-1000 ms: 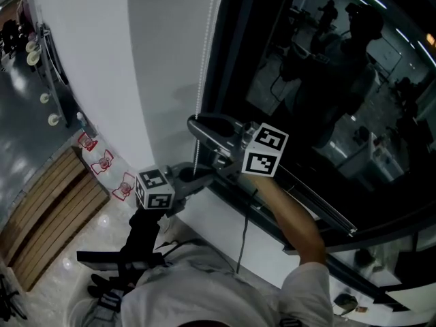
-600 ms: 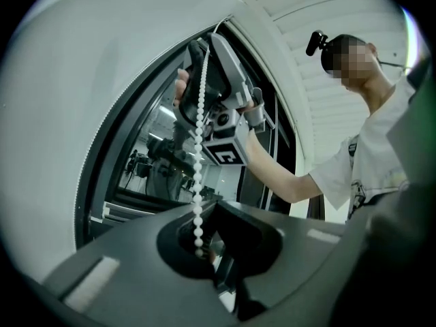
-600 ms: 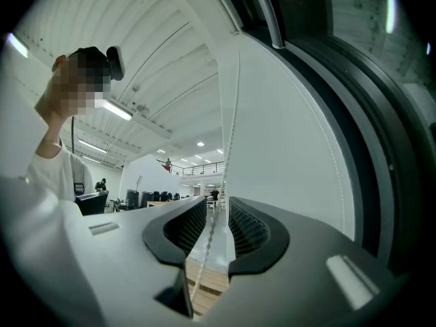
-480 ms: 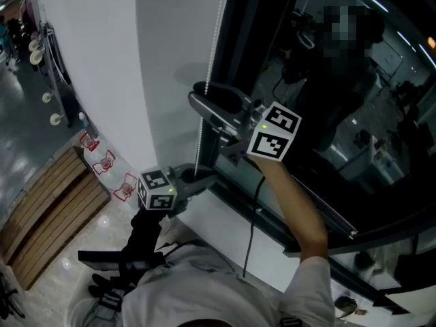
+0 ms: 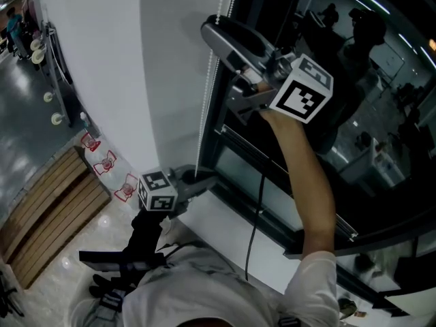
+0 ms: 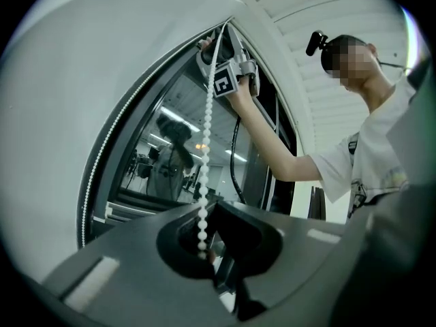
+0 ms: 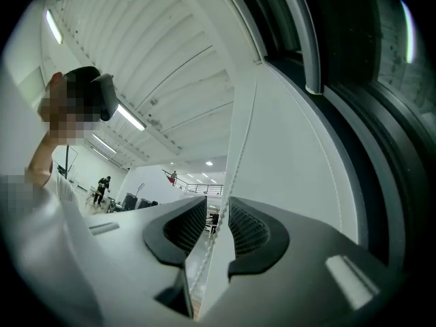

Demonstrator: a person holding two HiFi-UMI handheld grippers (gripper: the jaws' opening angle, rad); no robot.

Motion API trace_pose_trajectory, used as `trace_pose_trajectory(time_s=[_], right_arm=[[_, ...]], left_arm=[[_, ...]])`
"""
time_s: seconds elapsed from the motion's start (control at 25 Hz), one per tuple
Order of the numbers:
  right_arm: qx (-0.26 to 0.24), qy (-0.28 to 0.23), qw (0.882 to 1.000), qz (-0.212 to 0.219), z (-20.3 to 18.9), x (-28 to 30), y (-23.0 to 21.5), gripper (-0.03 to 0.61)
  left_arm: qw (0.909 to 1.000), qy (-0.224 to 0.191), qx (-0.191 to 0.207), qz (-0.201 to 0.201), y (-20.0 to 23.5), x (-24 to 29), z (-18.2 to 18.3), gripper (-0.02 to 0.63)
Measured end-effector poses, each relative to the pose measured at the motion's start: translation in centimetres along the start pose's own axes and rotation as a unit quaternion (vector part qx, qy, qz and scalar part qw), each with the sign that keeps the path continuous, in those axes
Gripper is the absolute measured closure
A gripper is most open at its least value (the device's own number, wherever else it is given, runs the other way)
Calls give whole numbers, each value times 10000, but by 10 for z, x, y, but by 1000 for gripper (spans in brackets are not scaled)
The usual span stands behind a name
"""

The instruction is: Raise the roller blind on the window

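Low down, by the near bottom corner of the dark window, the left tongs point level and are clenched on the white bead chain. The chain rises taut from them along the window's left edge, just beside the white wall. Farther up the same chain, the right tongs tilt upward on a raised arm. Their jaws have just been opening and now stand released, with the chain running through the gap and neither pad pressing it.
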State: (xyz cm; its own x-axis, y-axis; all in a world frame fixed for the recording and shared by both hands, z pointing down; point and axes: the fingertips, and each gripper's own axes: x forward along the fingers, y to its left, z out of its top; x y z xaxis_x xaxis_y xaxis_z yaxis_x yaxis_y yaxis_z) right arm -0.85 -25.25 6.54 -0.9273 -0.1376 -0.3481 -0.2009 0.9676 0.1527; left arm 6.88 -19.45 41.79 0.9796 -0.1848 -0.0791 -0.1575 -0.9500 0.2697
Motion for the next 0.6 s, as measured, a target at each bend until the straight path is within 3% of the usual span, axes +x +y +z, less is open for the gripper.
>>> trace_pose_trajectory(time_s=[0.32,0.36,0.6], right_arm=[[-110,-80,9999,-9,21,9,-2,529],[-84,-93,9999,-55,21,8,-3,557],[163,-158,9996,-149,20,0,-2,565]], left_arm=[[10000,-20,-27,31,1,-2,-1,615],[10000,-22,-29,30,1,-2,-2,615],[10000,-13,-72,21,1,-3,-6,615]])
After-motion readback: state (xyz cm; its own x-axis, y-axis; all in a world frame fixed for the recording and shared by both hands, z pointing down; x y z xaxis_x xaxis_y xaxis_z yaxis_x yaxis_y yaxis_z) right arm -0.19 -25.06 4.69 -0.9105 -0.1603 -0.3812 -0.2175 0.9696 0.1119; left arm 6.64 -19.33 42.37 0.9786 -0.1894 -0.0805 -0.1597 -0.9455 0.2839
